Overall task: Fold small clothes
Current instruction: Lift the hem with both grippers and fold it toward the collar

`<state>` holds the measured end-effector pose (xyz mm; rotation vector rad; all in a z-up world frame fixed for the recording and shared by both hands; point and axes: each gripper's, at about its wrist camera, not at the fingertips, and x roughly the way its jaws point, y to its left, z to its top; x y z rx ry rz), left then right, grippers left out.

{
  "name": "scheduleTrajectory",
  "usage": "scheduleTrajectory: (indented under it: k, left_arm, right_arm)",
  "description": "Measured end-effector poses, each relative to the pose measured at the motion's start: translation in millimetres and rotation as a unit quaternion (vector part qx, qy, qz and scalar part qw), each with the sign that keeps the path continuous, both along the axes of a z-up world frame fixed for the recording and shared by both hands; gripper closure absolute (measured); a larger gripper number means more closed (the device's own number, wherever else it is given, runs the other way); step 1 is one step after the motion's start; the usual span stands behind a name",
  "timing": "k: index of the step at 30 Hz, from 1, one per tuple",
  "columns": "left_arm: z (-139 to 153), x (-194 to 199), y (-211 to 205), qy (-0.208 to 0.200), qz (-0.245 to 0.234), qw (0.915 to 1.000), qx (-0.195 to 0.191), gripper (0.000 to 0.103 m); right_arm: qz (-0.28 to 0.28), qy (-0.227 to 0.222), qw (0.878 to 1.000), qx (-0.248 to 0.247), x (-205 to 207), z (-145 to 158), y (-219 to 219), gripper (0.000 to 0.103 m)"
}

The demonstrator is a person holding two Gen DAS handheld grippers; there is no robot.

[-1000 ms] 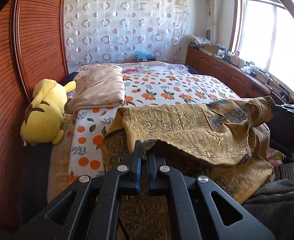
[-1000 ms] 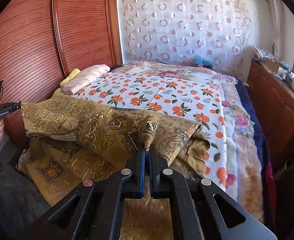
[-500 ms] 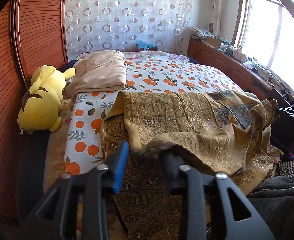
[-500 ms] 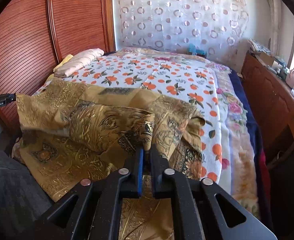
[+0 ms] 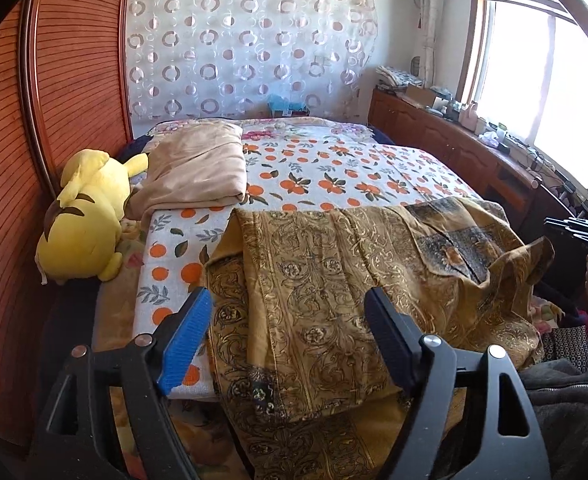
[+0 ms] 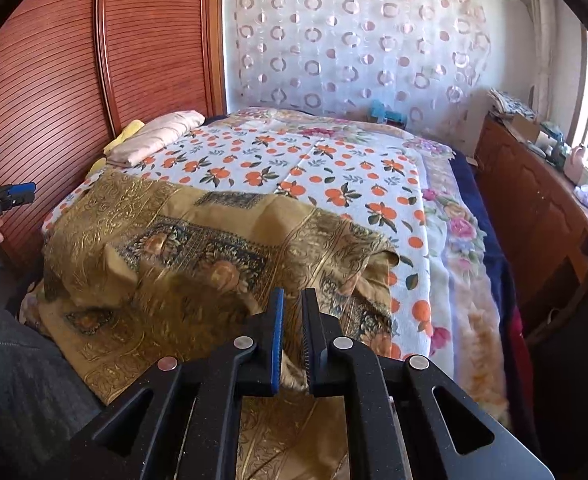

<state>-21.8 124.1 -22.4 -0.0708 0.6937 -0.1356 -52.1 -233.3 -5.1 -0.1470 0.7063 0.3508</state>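
So the gold patterned cloth (image 5: pixel 334 280) now lies folded over itself at the near edge of the bed (image 5: pixel 334 168), dropped from both grips a second ago. Left tool (image 5: pixel 289 332) is spreading wide, nothing pinched; right tool (image 6: pixel 292 332) is just cracking open with cloth still between. Looks like this fold's done, next comes smoothing or another fold.

Folded garment (image 5: pixel 334 288) is laid on the near end of the bed (image 5: pixel 334 168), overhanging its near edge. Plush toy (image 5: pixel 85 220) is placed at the bed's left edge against the wardrobe door (image 5: pixel 73 80), with a folded blanket (image 5: pixel 193 168) just right of it. Curtain (image 5: pixel 245 48) is hung behind the bed; a cabinet (image 5: pixel 454 148) is set along its right side.
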Motion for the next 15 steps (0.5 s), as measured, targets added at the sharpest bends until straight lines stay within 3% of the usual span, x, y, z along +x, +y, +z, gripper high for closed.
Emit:
scheduleTrajectory:
  k: [3,4,8,15]
  left_arm:
    - [-4,14,1,0.000,0.002,0.9999,-0.011,0.024]
    - [-6,20,1,0.003,0.000,0.9999,-0.016,0.024]
    - [-20,48,0,0.007,-0.008,0.9997,-0.021,0.024]
    - [-36,94,5,0.024,0.009,0.9996,0.013,0.024]
  right_arm:
    - [-0.005,-0.009,1.000,0.003,11,-2,-2,0.058]
    - [-0.009,-0.011,1.000,0.010,16,-4,-4,0.053]
    - [-0.034,-0.007,0.999,0.018,46,-16,-8,0.052]
    - [-0.074,0.033,0.996,0.023,112,-53,-15,0.052]
